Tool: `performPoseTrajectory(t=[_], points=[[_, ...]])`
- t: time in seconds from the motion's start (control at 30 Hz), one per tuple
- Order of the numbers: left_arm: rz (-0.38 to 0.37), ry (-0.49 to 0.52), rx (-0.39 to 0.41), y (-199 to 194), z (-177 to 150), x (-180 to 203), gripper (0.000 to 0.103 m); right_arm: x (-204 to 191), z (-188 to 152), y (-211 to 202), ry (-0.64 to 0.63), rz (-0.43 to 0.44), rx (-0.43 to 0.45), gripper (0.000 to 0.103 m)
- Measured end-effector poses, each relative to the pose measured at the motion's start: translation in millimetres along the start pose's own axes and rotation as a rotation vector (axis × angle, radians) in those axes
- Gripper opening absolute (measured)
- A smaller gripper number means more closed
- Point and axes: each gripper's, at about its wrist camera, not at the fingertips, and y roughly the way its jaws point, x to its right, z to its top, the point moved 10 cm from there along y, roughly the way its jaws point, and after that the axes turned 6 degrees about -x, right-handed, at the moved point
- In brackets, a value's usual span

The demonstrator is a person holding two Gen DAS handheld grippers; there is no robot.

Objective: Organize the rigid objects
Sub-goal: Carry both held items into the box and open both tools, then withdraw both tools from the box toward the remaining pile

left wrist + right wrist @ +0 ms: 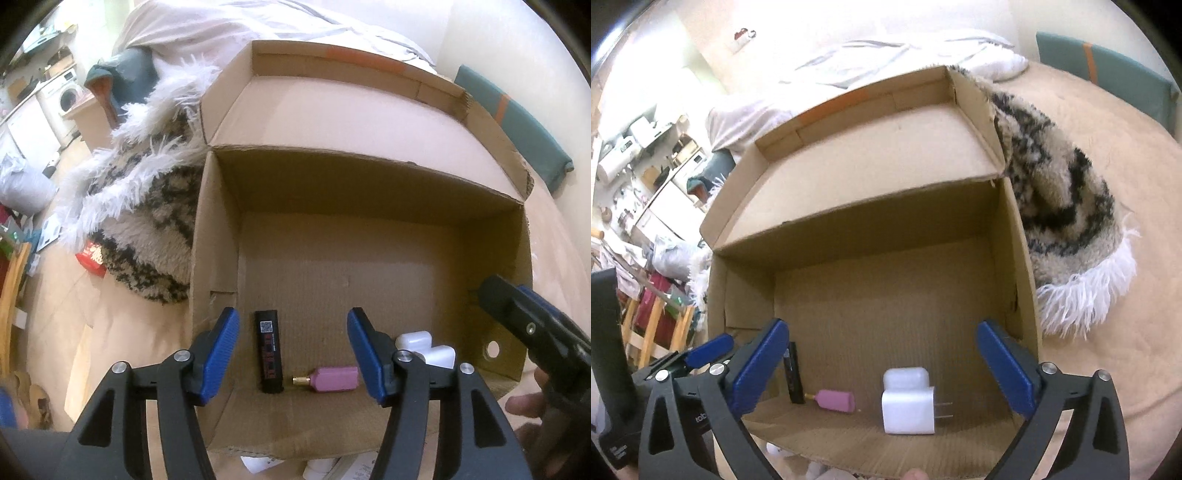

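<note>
Hovering both my grippers over the box (pixel 369 229): left gripper (pixel 293 354) spread and empty, right gripper (pixel 882 363) spread and empty too. Black stick (pixel 269 350), pink bottle (pixel 334 378), white charger (pixel 908 411) and white case (pixel 905 377) lie along its near wall.

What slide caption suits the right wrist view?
Open tongs hover over a cardboard box holding a white charger.

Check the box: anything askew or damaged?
Nothing damaged. In the cardboard box, the pink bottle lies on its side beside the black stick; the white plug lies with its prongs sideways. Both grippers are open and empty.
</note>
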Motion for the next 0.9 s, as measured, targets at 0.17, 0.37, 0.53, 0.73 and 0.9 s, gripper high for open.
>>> performPoseTrajectory(t=[0.17, 0.37, 0.53, 0.73, 0.9], points=[[0.014, 0.003, -0.007, 1, -3, 1, 0.058, -3, -2, -2, -0.025, -0.015, -0.002, 0.103], [0.022, -0.001, -0.004, -3, -4, -4, 0.058, -4, -4, -3, -0.017, -0.012, -0.008, 0.103], [0.020, 0.003, 0.006, -14, -4, -5, 0.058, 0, -4, -11, 0.000, -0.013, 0.006, 0.103], [0.030, -0.004, 0.024, -33, -8, -12, 0.059, 7, -9, -30, 0.035, -0.010, 0.022, 0.103], [0.039, -0.005, 0.024, -46, -21, -22, 0.059, 11, -14, -44, 0.035, -0.017, 0.025, 0.103]])
